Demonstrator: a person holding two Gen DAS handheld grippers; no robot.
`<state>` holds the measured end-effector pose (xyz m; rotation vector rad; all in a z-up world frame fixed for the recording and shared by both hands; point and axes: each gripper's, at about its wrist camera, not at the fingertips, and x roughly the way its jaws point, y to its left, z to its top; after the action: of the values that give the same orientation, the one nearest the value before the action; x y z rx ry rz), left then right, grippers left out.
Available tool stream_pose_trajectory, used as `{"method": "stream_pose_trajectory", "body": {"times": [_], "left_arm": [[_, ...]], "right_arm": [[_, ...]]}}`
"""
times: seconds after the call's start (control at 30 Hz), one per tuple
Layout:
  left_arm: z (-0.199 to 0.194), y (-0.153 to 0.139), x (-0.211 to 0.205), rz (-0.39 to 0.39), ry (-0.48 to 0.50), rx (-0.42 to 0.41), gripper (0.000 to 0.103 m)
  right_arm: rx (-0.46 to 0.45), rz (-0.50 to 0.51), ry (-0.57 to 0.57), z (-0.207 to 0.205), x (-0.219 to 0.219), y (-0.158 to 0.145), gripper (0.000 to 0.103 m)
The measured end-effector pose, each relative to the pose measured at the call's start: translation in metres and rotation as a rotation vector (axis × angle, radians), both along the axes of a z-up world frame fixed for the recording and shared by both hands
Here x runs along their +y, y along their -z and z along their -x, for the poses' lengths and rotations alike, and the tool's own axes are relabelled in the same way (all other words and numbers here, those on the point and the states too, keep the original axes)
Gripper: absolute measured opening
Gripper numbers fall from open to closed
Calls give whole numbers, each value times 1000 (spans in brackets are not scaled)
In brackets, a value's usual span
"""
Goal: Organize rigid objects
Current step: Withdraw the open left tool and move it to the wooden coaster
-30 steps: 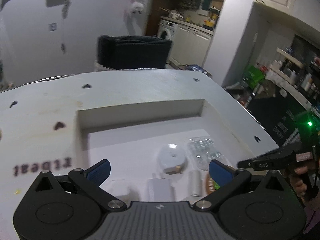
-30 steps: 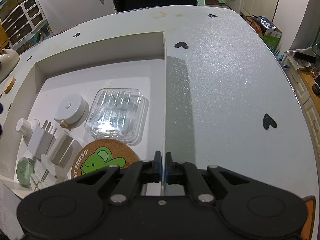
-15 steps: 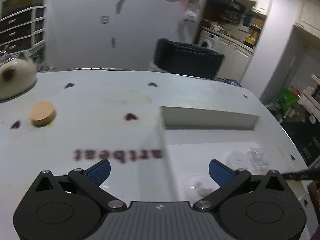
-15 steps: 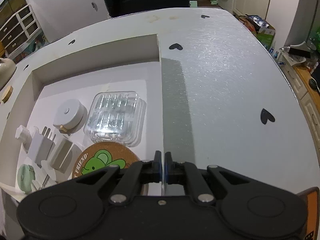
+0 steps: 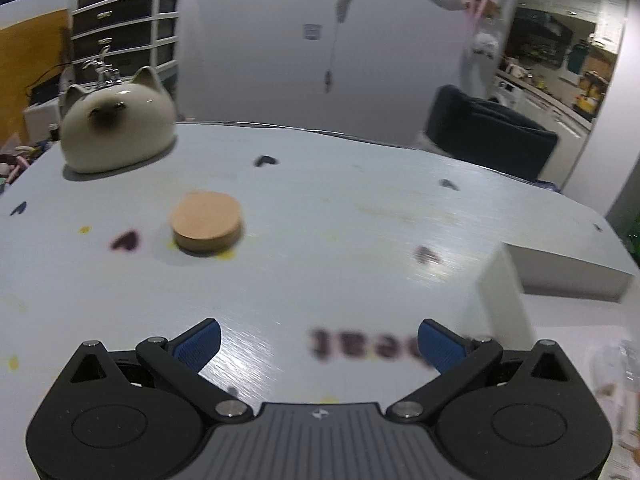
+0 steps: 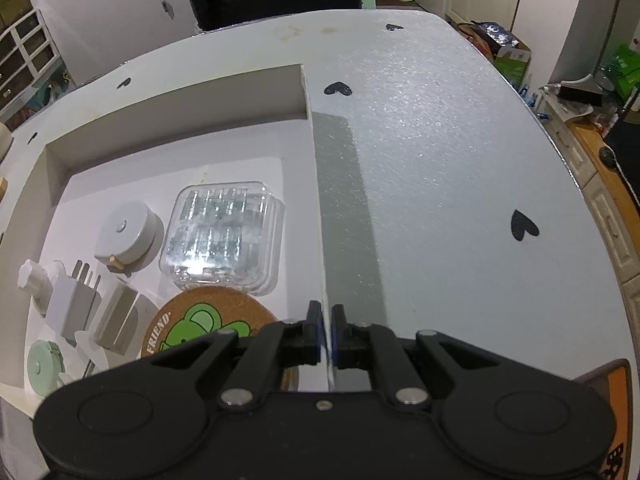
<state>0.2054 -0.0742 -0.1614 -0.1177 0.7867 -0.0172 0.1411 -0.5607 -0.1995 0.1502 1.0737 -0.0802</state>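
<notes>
my left tongs (image 5: 318, 338) hang wide open and empty over the tabletop (image 5: 360, 216), facing the round cork disc (image 5: 207, 223) that lies flat ahead, apart from the white box (image 6: 308, 96), near a cat-shaped ceramic pot (image 5: 116, 128). i judge the disc light, stiff and a bit grippy, best pinched across its rim. my right tongs (image 6: 326, 330) are pinched on the box's thin side wall, which looks like flimsy card, so i'd steady it gently.
</notes>
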Motion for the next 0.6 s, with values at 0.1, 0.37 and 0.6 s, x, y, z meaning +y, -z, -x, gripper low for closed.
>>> {"method": "stream_pose_trajectory", "body": {"times": [0.1, 0.37, 0.6], "left_arm": [[-14, 6, 14, -16, -31, 6, 103], [-53, 12, 44, -84, -85, -18, 103], [-82, 17, 56, -133, -101, -60, 103]], "right_arm": [[11, 5, 6, -2, 1, -1, 7], [42, 14, 10, -8, 3, -1, 8], [53, 16, 33, -12, 5, -2, 9]]}}
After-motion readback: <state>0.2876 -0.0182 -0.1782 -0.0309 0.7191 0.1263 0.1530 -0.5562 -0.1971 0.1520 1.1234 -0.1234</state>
